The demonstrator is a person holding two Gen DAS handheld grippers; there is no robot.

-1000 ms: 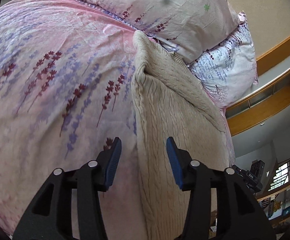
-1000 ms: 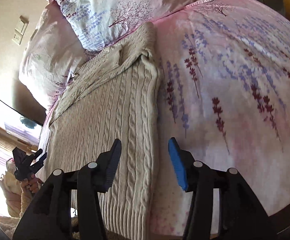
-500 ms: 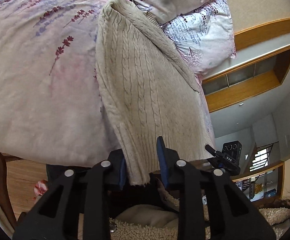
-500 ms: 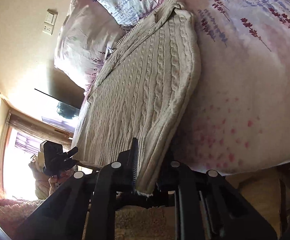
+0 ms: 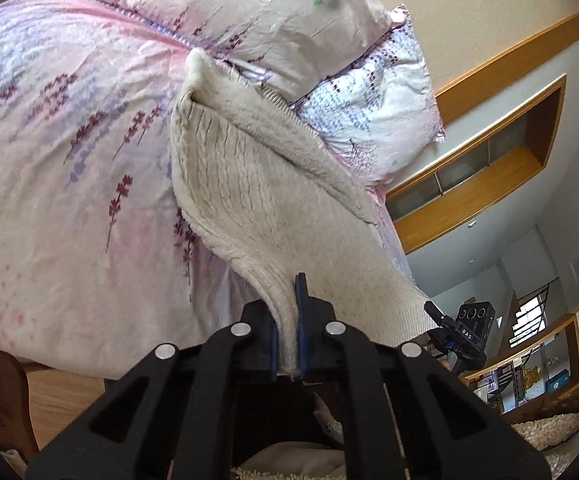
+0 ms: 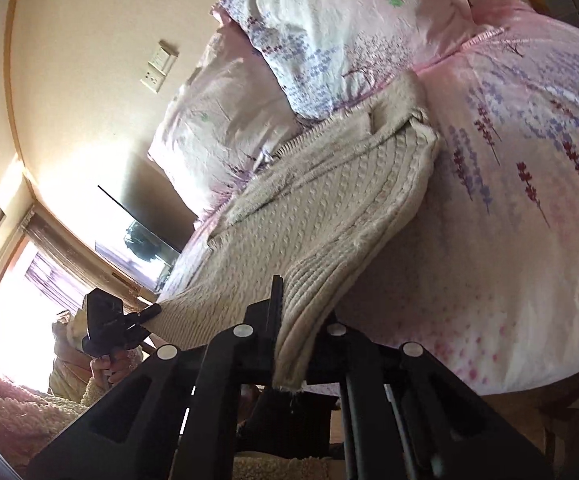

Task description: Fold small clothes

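Observation:
A cream cable-knit sweater lies on the pink floral bed cover, its collar end toward the pillows. My left gripper is shut on the sweater's ribbed hem at one corner, lifted off the bed edge. In the right wrist view the same sweater stretches toward the pillows, and my right gripper is shut on the hem at the other corner. Each gripper shows in the other's view: the right one and the left one.
Two floral pillows lie at the head of the bed. A wall with a switch plate and a bright window are to the left in the right wrist view. Wooden shelving lines the wall. Fleecy fabric is near the bottom.
Both grippers moved from above the sweater back to its hem at the bed edge, closed fully on it, and have lifted the hem up.

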